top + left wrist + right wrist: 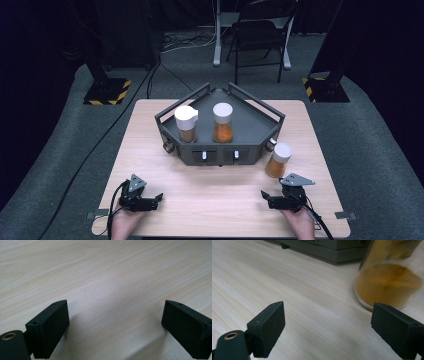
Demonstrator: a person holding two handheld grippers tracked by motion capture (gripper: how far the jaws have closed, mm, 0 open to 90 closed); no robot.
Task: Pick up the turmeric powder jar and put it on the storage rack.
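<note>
Spice jar (pixel 278 160) with white cap standing on the table (pixel 215 200) just right of the grey rack (pixel 220 150), right gripper (pixel 267 197) near it, jaws apart and empty, left gripper (pixel 156 198) low over bare wood, jaws wide, holding nothing

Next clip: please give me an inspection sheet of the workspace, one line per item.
Surface: pale wooden table, bare near the person.
Job's things: jar with white lid and orange-brown contents stands on the table right of the grey rack; two jars stand in the rack.
Clutter: nothing seen.
Grippers: left gripper open, empty; right gripper open, empty, near the jar.
Cables: one trails from each gripper; more on the floor.
Surroundings: dark room, folding chair.
</note>
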